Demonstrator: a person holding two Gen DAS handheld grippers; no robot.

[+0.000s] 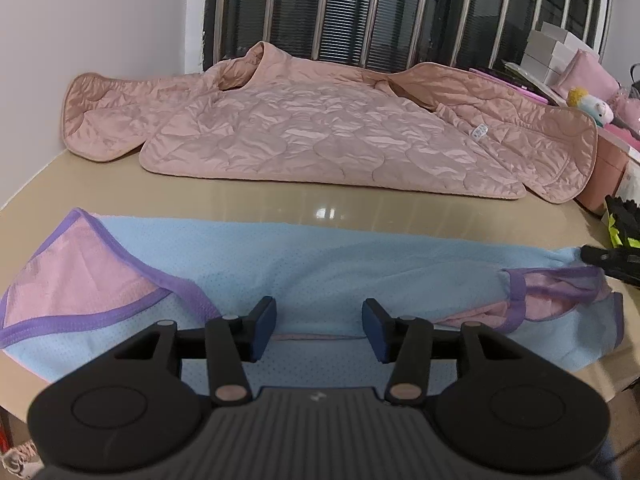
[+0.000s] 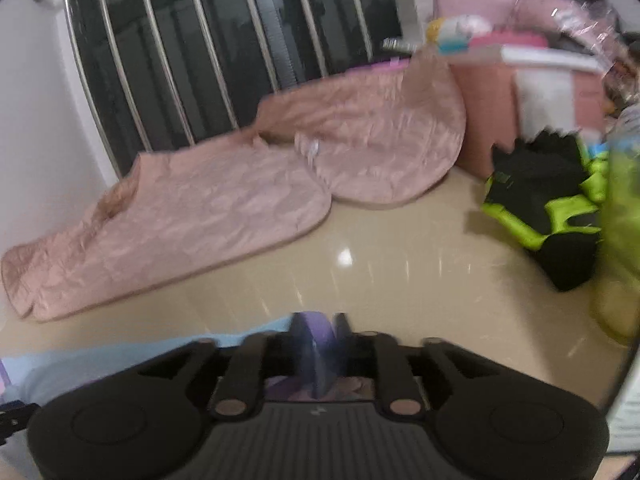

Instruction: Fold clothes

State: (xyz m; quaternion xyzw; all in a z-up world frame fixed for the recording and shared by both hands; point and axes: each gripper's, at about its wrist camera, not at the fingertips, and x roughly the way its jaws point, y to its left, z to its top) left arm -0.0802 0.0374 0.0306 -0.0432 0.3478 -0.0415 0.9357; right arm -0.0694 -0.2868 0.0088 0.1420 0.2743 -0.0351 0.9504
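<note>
Blue mesh garment (image 1: 320, 264) with purple trim and pink lining lies flat across the near part of the glossy beige surface (image 1: 280, 200), spread side to side; one corner at the left is turned back showing pink, and the right end is bunched with a purple-edged opening. Left claw (image 1: 319, 328) hovers over the garment's near middle, jaws parted about halfway, nothing between the pads, blue fabric visible in the gap. Right claw (image 2: 318, 354) is at the garment's right end; the view is blurred, a fold of purple trim (image 2: 316, 344) sits between its fingers, jaws partly apart, cannot tell if the pads press on it. The right claw's tip also shows at the right edge of the left wrist view, just beside the blue corner. Pink quilted jacket (image 1: 320, 128) lies spread further back on the surface, near the barred window (image 1: 360, 8), apart from the blue garment. Black and neon-green item (image 2: 552, 208) sits to the right on the surface; pink boxes (image 2: 492, 120) stand behind it.
</note>
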